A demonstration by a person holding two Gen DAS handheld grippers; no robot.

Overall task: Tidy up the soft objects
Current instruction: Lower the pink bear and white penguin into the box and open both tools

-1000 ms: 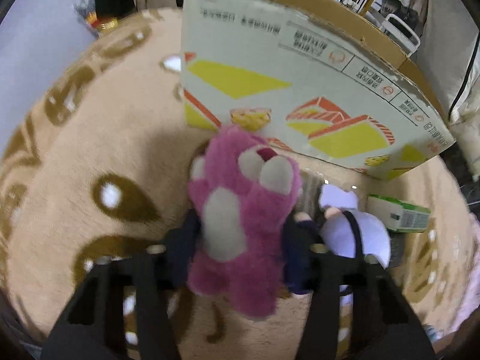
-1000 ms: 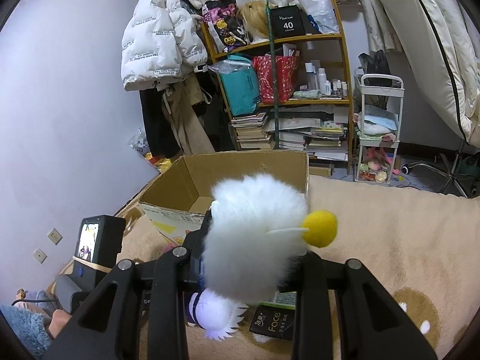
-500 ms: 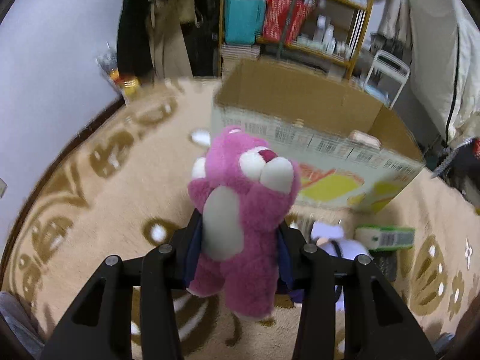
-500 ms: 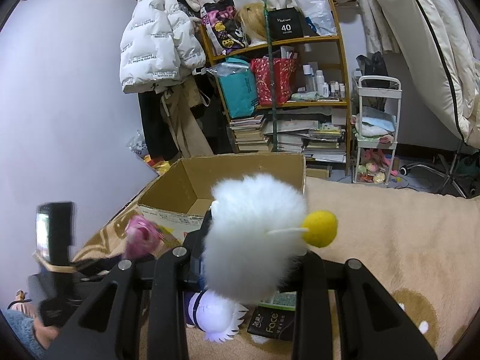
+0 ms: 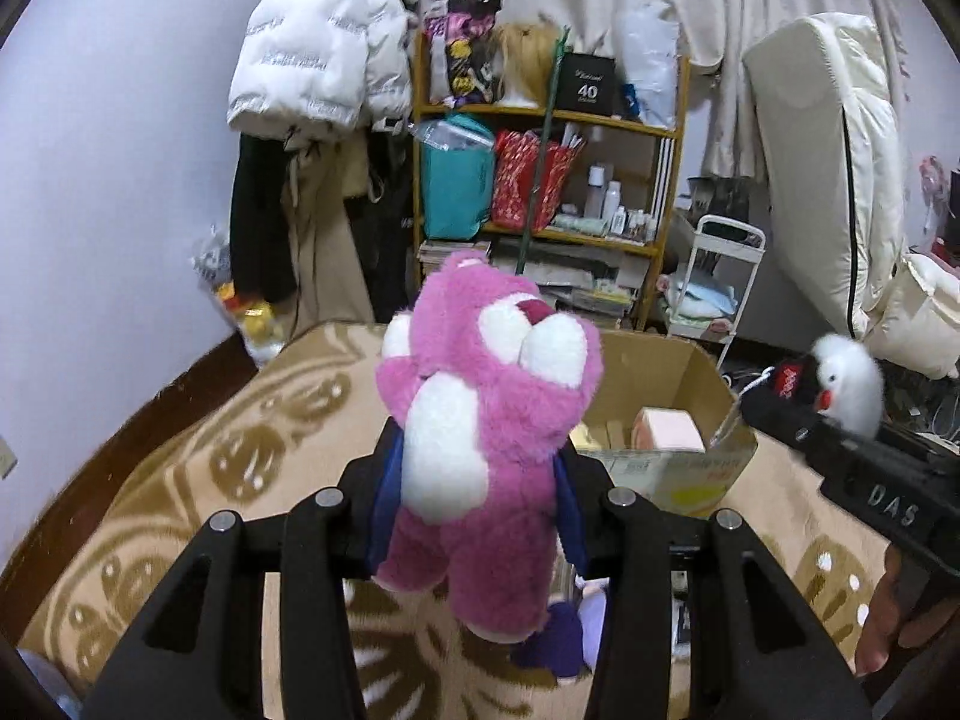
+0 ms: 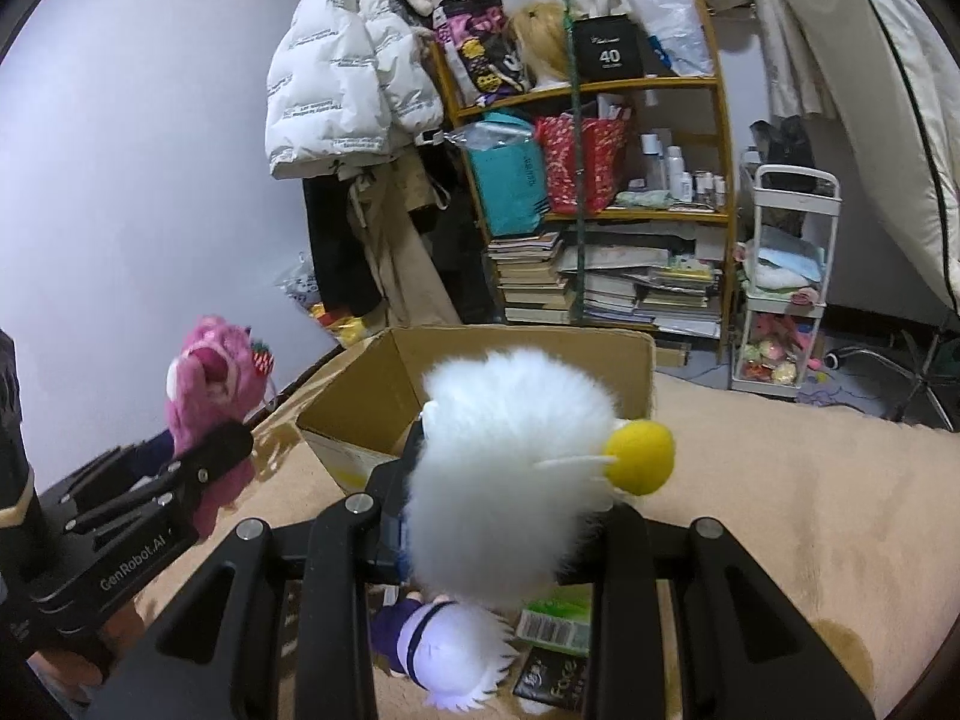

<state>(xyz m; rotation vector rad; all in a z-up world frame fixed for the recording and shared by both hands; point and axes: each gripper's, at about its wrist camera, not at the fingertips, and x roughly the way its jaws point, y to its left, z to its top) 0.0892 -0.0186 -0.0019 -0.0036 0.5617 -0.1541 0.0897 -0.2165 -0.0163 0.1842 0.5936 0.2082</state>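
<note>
Pink plush bear [image 5: 480,450] is clamped at the torso between the left gripper [image 5: 474,498] fingers, blue pads pressed into its sides, bear upright and lifted off the rug, head above the fingertips, legs hanging below them. White fluffy plush [image 6: 510,468] with a yellow pom-pom [image 6: 639,457] is pinched the same way in the right gripper [image 6: 510,516], fur bulging over both fingers, pom-pom sticking out to the right. From the right wrist view the left gripper and bear sit off to the left, well apart from the white plush; from the left wrist view the right gripper with its plush is at the far right edge, blurred. Open cardboard box [image 6: 372,396] stands on the beige patterned rug [image 5: 180,480] just beyond both grippers, flaps up, a pink roll-shaped item [image 5: 663,429] visible inside near the front wall. Under the right gripper, on the rug: a purple-and-white plush doll [image 6: 444,654], a green packet [image 6: 552,621] and a dark packet [image 6: 552,675] beside it. Behind the box: a wooden shelf [image 6: 660,216] crowded with books, bags and bottles, a white puffer jacket [image 6: 342,90] hanging to its left, a white trolley [image 6: 786,276] to its right
</note>
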